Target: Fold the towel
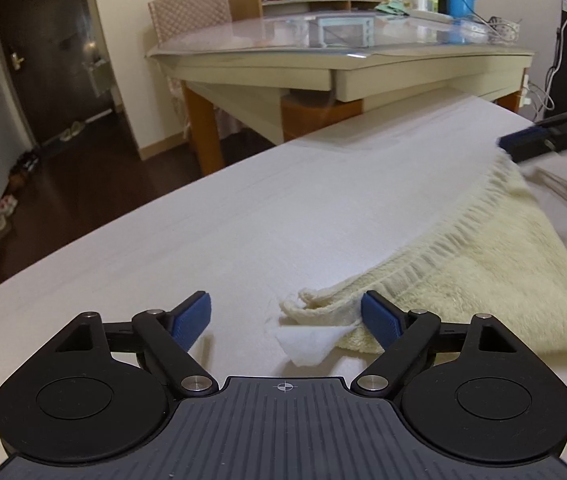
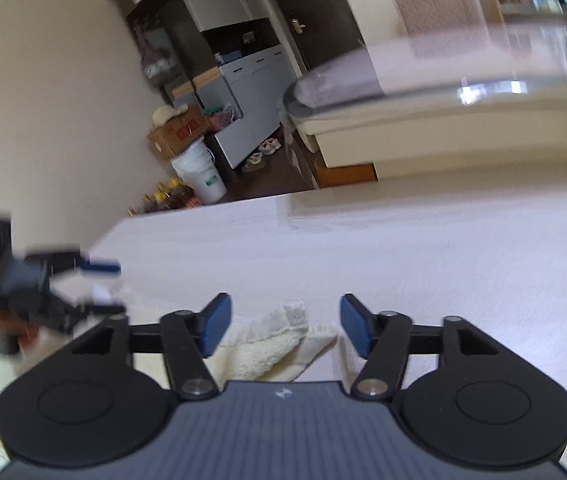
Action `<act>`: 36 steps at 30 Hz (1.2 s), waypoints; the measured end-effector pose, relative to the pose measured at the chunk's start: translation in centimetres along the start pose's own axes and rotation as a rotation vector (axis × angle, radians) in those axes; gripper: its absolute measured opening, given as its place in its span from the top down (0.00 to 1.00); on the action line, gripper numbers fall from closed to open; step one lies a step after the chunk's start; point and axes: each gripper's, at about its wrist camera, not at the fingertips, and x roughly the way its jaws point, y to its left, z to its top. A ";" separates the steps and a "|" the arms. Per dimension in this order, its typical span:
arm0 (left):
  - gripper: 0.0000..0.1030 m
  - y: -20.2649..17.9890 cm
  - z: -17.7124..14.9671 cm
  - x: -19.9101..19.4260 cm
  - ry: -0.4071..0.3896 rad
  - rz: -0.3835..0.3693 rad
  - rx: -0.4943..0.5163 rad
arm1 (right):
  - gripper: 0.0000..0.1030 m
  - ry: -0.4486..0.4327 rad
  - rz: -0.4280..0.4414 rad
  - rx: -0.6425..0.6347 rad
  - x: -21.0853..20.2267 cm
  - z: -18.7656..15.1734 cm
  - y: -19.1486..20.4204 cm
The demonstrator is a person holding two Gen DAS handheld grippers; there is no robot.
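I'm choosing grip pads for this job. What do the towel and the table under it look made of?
Towel: cream, plush terry or fleece, judging by its fuzzy pile and ribbed edge. Table: pale and matt with faint straight grain lines, probably laminate or painted wood.

light: soft indoor, even, moderately bright | shadows: faint under towel (image 1: pixel 483 264) | glare: reflections on glass table top (image 1: pixel 323 36) | blur: right wrist view smeared, left gripper (image 2: pixel 111 288) streaked; left wrist view sharper, far edges soft | distortion: strong fisheye bending, dark corners
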 end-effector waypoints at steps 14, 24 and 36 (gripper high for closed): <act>0.12 0.3 0.0 0.3 0.002 0.004 0.004 | 0.29 0.010 -0.172 -0.112 -0.5 -0.3 -0.7; 0.08 0.3 0.1 0.5 0.003 0.011 0.016 | 0.28 -0.013 -0.127 -0.159 -2.2 -0.7 1.9; 0.06 1.3 0.9 1.5 0.017 0.011 -0.011 | 0.29 0.058 0.088 -0.344 -0.8 -3.7 11.3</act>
